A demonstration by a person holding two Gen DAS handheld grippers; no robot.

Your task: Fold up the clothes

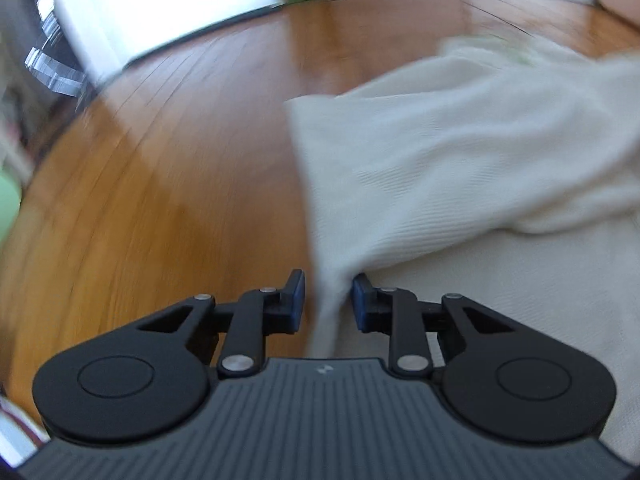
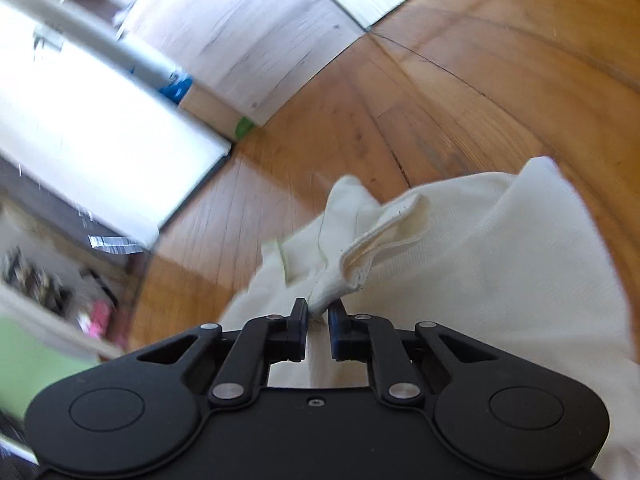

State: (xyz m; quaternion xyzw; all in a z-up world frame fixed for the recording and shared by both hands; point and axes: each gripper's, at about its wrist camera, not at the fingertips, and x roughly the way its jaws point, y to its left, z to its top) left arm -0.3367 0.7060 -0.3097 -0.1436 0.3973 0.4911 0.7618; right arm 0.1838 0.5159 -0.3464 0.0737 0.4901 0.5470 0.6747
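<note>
A cream-white ribbed garment point(image 1: 460, 160) lies spread on a wooden floor point(image 1: 180, 168), at the right of the left wrist view. My left gripper point(image 1: 328, 300) has its jaws a small gap apart, with a fold of the garment's edge running between them; the fabric fills the gap loosely. In the right wrist view the same garment point(image 2: 500, 264) lies bunched ahead. My right gripper point(image 2: 318, 312) is shut on a pinched bit of its hemmed edge point(image 2: 380, 236), which stands up from the jaws. Both views are motion-blurred.
White panels or doors point(image 1: 172, 0) and a light wood cabinet point(image 2: 240, 40) stand beyond the floor point(image 2: 460, 100). Shelving with clutter point(image 2: 48, 280) and a green surface point(image 2: 36, 364) sit at the left of the right wrist view.
</note>
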